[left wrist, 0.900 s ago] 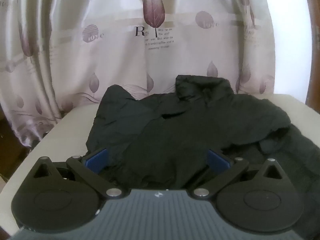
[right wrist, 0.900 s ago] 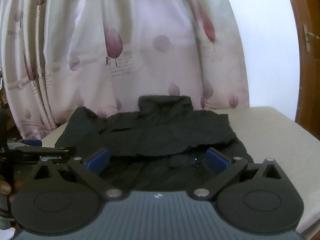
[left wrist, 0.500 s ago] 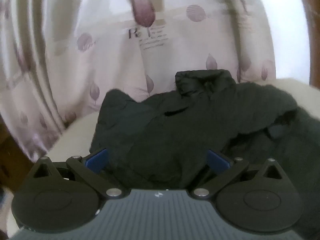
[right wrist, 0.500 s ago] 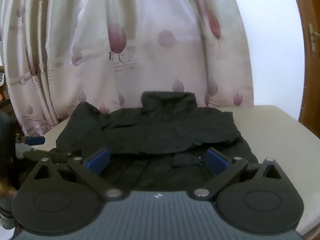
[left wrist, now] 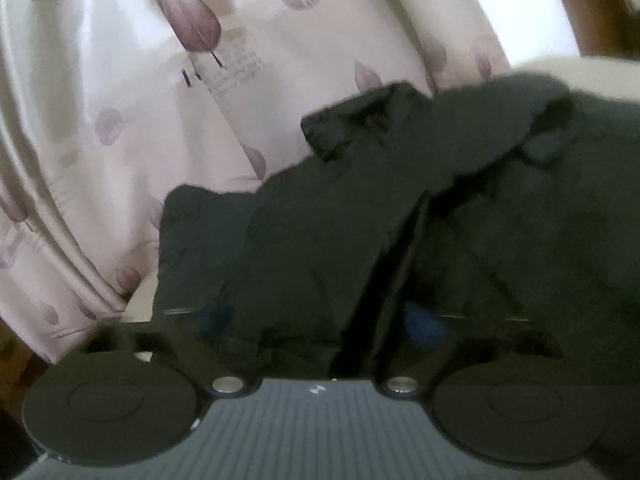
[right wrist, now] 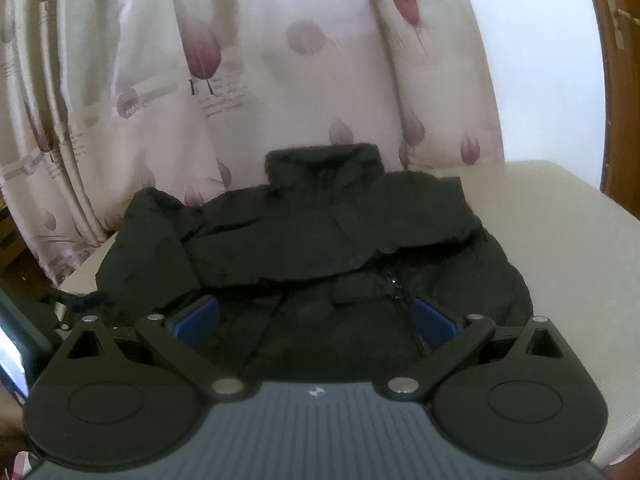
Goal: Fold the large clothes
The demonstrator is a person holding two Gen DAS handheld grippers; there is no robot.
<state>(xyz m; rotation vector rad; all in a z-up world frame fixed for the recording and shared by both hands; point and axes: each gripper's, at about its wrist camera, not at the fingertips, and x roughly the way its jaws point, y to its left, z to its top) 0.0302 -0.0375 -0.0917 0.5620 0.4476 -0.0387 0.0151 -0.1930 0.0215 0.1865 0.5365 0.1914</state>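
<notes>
A large black jacket [right wrist: 320,232] lies spread on a cream cushioned surface [right wrist: 560,220], its collar [right wrist: 324,164] at the far side against the curtain. My right gripper [right wrist: 316,316] hovers over the jacket's near hem, wide open, with both blue pads [right wrist: 196,316] clear of the cloth. In the blurred left wrist view the jacket [left wrist: 480,220] fills the middle and right. My left gripper [left wrist: 322,318] is low at the jacket's left part. A bunched fold lies between its dim blue pads [left wrist: 426,320], which still stand apart.
A pale curtain [right wrist: 280,60] with purple leaf prints hangs close behind the surface. A brown wooden door frame [right wrist: 616,100] stands at the right. A dark device with a bright screen [right wrist: 20,344] sits at the left edge of the right wrist view.
The left gripper has moved in toward the jacket and tilted, so cloth now sits between its pads, which stand a little closer together. The right gripper has edged nearer the hem and stays wide open.
</notes>
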